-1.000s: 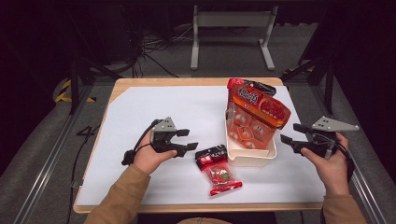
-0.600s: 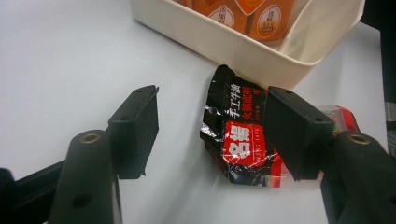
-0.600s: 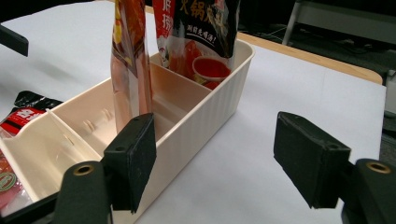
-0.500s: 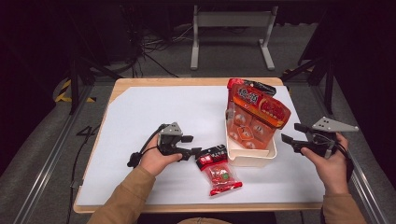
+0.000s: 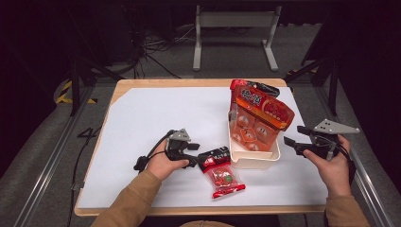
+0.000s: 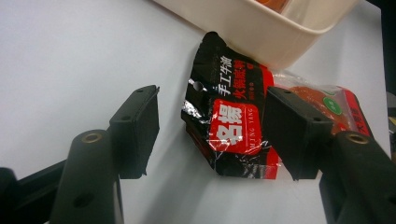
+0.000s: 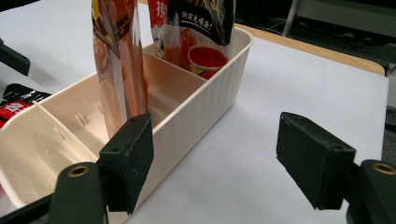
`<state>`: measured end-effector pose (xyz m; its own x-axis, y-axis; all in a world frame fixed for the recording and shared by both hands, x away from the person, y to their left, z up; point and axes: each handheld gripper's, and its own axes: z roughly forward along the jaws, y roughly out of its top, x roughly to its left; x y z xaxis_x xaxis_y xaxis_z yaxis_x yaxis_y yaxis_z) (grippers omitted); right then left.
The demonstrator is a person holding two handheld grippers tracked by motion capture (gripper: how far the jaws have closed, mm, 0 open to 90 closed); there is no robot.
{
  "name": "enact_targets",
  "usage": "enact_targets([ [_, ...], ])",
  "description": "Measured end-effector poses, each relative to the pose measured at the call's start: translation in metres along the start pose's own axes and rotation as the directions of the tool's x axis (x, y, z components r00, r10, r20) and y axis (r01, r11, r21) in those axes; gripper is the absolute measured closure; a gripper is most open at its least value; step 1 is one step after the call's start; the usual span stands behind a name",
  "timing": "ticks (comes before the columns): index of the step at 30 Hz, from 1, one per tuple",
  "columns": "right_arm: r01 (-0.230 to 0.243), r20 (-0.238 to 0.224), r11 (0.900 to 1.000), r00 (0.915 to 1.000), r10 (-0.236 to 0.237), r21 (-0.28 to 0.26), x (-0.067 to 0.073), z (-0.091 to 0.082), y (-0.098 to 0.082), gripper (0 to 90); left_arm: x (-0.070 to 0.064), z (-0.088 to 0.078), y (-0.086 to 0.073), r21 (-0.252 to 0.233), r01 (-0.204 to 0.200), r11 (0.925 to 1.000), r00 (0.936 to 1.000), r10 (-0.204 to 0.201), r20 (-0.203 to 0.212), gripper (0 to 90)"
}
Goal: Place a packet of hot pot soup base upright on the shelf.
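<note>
High view showed two packets already standing in the cream bin (image 5: 253, 158) — one red-and-black sachet (image 5: 220, 171) lay flat on the white worktop (image 5: 156, 118), yet to be picked up. Left tool (image 6: 210, 126) hung released, jaws straddling the sachet's black end without pressing it — right tool (image 7: 215, 156) waited released beside the bin.

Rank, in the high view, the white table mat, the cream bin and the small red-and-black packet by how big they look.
1. White table mat, by far the largest.
2. Cream bin.
3. Small red-and-black packet, the smallest, lying flat beside the bin.
</note>
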<state>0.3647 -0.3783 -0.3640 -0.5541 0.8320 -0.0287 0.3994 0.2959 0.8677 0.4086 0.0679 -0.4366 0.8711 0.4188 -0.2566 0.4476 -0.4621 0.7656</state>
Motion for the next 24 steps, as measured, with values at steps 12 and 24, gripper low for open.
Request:
enact_targets([
  [12,-0.008,-0.01,1.0,0.9999,0.008,0.013,0.0,0.003,-0.001,27.9,0.0,0.01,-0.005,0.079,0.01,0.9968,0.9995,-0.012,0.029,35.2],
  [24,-0.011,-0.016,1.0,0.9998,0.012,0.015,0.0,0.005,-0.002,27.8,-0.002,0.013,-0.006,0.094,0.01,0.9956,0.9972,-0.016,0.073,39.9],
])
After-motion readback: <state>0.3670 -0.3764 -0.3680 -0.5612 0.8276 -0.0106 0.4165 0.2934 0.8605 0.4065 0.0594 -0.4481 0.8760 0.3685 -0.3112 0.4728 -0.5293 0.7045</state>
